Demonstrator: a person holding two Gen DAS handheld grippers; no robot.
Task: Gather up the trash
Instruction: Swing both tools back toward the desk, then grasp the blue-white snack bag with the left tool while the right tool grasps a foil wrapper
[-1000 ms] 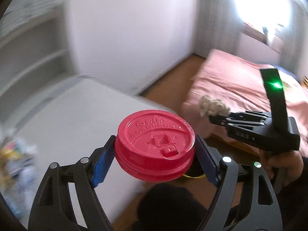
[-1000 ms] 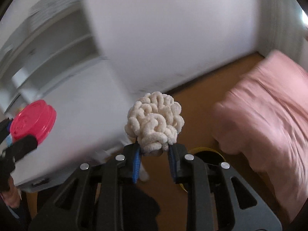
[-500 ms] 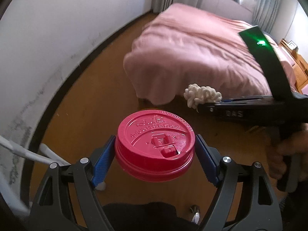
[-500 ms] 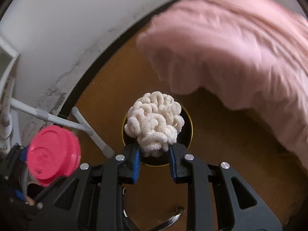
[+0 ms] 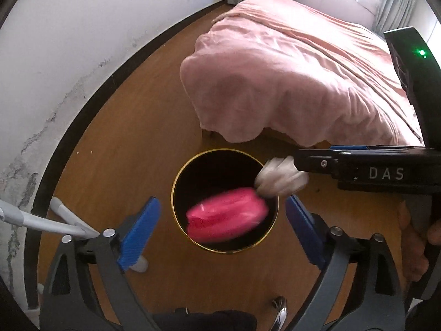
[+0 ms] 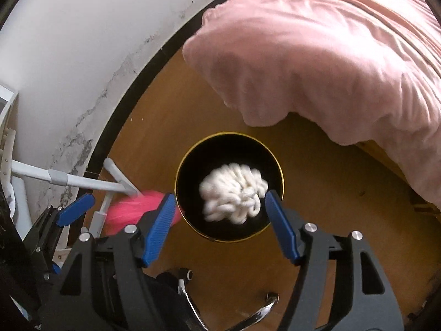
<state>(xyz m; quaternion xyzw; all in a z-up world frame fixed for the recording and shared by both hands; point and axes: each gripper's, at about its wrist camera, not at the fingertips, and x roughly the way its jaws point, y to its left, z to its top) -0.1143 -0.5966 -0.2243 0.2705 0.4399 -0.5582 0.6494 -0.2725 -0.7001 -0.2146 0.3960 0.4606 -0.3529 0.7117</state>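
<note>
Both grippers' jaws are opening with nothing gripped: the left gripper (image 5: 220, 220) over the blurred red lid (image 5: 226, 215), the right gripper (image 6: 220, 215) over the white foam wad (image 6: 234, 193), both above the black bin (image 6: 193, 151).

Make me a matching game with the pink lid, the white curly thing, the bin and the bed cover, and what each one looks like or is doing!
Things:
1. pink lid
2. white curly clump
3. bin
4. bed cover

Descriptions:
A. black with a gold rim, standing on the wooden floor
B. blurred, dropping below the opening left gripper
C. pale pink, draped over the bed's corner
D. loose over the bin's mouth, clear of the opening right gripper

Pairs: 1-B, 2-D, 3-A, 4-C
</note>
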